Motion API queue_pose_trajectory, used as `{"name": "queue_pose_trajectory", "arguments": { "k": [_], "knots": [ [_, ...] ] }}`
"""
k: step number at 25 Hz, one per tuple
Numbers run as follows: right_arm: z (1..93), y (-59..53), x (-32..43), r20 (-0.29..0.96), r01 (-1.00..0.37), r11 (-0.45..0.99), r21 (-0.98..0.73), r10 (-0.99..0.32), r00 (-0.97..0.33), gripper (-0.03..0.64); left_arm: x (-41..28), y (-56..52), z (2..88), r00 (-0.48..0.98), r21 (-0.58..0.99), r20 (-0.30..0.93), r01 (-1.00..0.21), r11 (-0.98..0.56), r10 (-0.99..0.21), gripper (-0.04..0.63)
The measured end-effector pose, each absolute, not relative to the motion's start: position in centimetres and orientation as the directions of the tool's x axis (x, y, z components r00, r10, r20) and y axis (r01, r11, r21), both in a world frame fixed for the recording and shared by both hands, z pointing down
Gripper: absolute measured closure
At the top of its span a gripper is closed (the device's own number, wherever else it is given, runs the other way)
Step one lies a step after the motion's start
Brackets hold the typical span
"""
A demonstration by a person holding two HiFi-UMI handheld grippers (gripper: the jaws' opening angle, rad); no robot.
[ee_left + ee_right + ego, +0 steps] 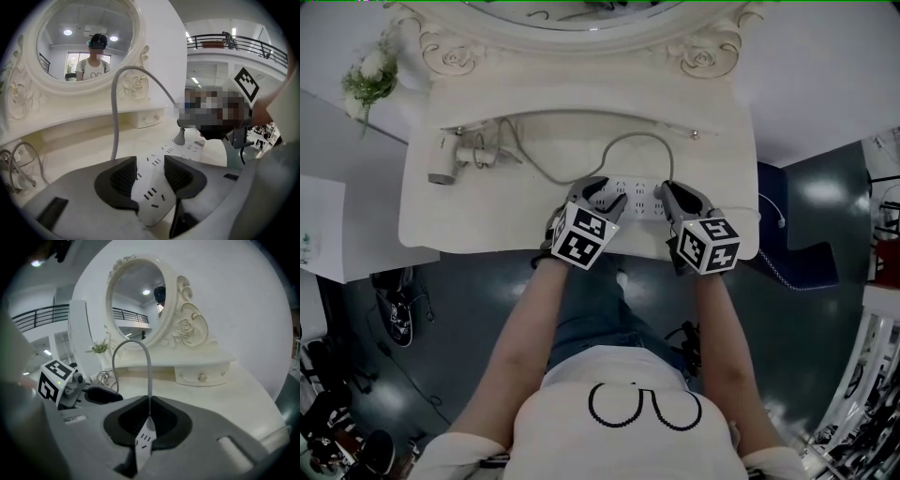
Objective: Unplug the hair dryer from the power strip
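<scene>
Right gripper (149,404) was closed on the upright plug (180,137), cord (149,376) leaving toward 12 o'clock. Left gripper (150,161), jaws wide, clamped the power strip (154,194); long axis ran 9-to-3 in the head view.

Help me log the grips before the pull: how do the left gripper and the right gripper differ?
The left gripper has its jaws wide apart, the right gripper nearly together. The left gripper clamps the broad, flat power strip, which fills the gap between its pads; the right gripper pinches the thin grey cord. Both reach down at the same strip.
</scene>
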State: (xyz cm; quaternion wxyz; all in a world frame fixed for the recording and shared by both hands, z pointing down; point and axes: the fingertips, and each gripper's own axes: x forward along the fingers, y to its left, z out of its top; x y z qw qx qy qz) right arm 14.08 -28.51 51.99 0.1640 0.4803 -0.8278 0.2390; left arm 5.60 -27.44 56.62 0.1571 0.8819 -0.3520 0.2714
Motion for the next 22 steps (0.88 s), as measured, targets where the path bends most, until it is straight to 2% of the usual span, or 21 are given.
{"name": "queue_pose_trajectory", "arguments": {
  "k": [6, 12, 14, 19, 22],
  "knots": [
    [52.0, -28.1, 13.0, 0.563, -0.852, 0.524, -0.003, -0.703, -0.435, 0.603, 5.8, -27.4, 56.6, 0.612, 0.078, 0.584, -0.696, -0.713, -0.533, 0.413],
    [51.7, -28.8, 14.0, 0.534, -0.870, 0.466, -0.163, -0.699, -0.475, 0.601, 5.8, -27.8, 56.6, 0.598, 0.086, 0.576, -0.722, -0.687, -0.557, 0.413],
    [51.8, -28.0, 14.2, 0.538, -0.872, 0.471, -0.131, -0.706, -0.462, 0.601, 6.1, -27.7, 56.6, 0.609, 0.079, 0.583, -0.702, -0.708, -0.539, 0.410],
    [51.8, -28.1, 13.3, 0.594, -0.838, 0.536, 0.099, -0.708, -0.383, 0.603, 6.3, -27.8, 56.6, 0.612, 0.082, 0.578, -0.702, -0.707, -0.540, 0.407],
    [51.8, -29.2, 13.7, 0.580, -0.877, 0.480, -0.018, -0.710, -0.400, 0.603, 6.2, -28.1, 56.5, 0.592, 0.083, 0.577, -0.728, -0.680, -0.563, 0.407]
  ]
}}
